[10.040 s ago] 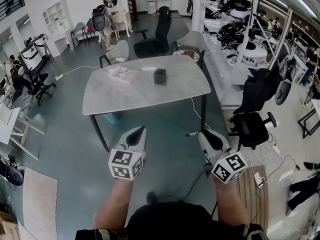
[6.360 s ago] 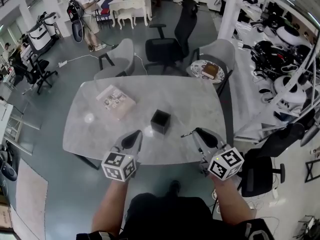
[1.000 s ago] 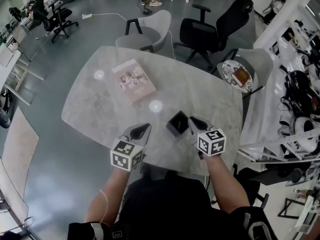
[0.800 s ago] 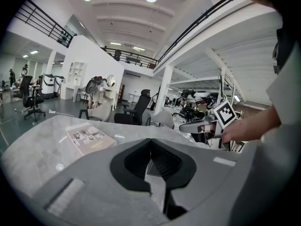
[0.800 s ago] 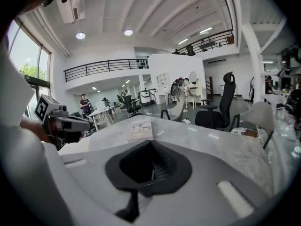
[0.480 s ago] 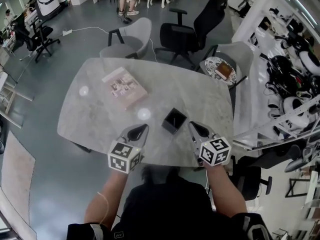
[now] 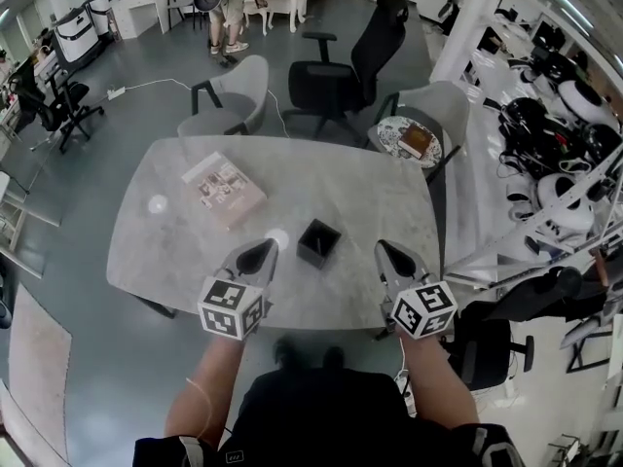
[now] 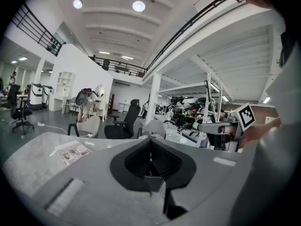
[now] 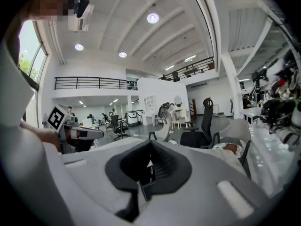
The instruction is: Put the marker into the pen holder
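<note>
While left claw (image 7: pixel 263 251) and right claw (image 7: pixel 387 253) hang shut and empty, the holder (image 7: pixel 317 242) stands between them on the tabletop (image 7: pixel 360 193), marker unseen.

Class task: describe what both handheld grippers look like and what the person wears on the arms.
Both the left gripper and right gripper have pale grey shells tapering to a point, with black ribbed pads inside. Each carries a white cube printed with black square markers. The person wears a black short-sleeved top; the forearms are uncovered.
</note>
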A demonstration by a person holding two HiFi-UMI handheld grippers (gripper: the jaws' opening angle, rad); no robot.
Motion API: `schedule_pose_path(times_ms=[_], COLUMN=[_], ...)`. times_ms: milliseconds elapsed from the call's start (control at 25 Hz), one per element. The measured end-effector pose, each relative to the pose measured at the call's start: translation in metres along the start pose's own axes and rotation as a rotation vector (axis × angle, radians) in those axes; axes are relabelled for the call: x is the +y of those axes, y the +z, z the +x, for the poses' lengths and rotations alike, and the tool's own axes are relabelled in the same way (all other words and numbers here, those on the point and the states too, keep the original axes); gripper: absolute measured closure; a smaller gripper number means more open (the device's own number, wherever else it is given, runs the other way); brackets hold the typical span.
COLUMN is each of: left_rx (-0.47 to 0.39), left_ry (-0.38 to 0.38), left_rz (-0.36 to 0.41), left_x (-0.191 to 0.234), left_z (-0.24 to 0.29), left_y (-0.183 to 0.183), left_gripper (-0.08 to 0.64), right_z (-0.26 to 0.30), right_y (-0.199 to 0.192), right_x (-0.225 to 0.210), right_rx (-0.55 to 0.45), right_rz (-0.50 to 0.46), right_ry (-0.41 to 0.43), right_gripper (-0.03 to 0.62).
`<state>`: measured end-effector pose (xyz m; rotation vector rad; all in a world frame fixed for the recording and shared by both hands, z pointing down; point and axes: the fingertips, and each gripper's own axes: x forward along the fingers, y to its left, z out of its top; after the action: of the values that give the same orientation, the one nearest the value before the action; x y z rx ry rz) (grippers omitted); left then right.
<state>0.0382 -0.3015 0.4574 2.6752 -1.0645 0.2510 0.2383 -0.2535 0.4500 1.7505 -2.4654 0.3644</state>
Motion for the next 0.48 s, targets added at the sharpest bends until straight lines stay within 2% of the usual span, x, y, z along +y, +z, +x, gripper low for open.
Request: schedule_pose_path(times_ms=[120,320,480], left_rx=[-0.043,-0.098,-0.104], left_ry=[0.017,0.064,0.087], left_rz=[-0.012,0.02,0.07], left_x=[-0.013,-0.022,-0.026], left_z=[0.009,0.017,0.013], left_y=[0.017,0.048,0.062], left_gripper=[0.549,0.549,0.549], right_z=[-0.006,-0.018,-0.03], right_y=[0.025,0.052,0.072], right_x=[-0.007,-0.015,-0.009], right_rx=[-0.066,-0.13,-0.174], right_rz=[-0.026,-0.04,-0.066], right_ry=[0.03,0.075,0.105], right_gripper=[0.589,0.589,0.591])
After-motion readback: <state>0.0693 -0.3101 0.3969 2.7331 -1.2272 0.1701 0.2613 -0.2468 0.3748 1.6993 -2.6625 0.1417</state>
